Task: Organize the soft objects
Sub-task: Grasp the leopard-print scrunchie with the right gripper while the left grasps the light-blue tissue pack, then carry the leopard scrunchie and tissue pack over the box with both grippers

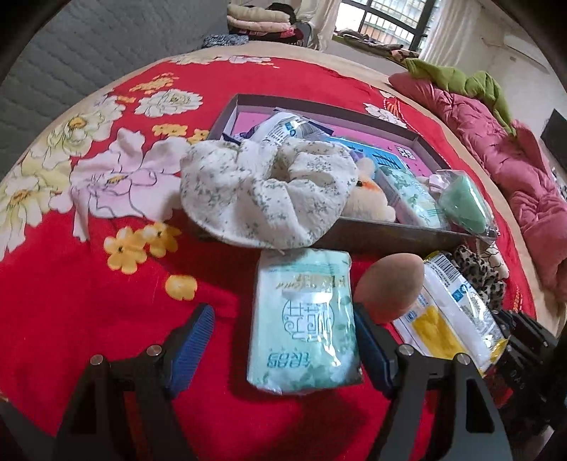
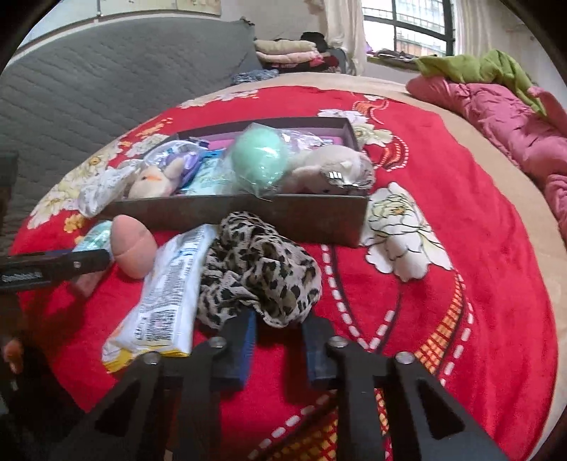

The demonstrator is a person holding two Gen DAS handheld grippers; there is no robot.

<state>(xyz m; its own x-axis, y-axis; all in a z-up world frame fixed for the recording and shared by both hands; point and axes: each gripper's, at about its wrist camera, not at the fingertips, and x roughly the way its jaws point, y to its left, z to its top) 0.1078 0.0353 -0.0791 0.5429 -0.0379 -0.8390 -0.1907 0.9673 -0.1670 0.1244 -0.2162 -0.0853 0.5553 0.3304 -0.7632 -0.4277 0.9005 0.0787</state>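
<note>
Leopard-print scrunchie (image 2: 258, 280) on the red bedspread (image 2: 460, 248), just before the box (image 2: 248, 216), pinched by right gripper (image 2: 280, 333) jaws. Left gripper (image 1: 283, 340) jaws spread around a tissue pack (image 1: 304, 319); pink sponge (image 1: 389, 287) beside.

Red floral bedspread (image 1: 106, 301), grey quilted headboard (image 2: 106, 81), barred window (image 2: 418, 25).

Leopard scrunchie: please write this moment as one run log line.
right gripper: shut on leopard scrunchie | left gripper: open around tissue pack | box: partly filled
</note>
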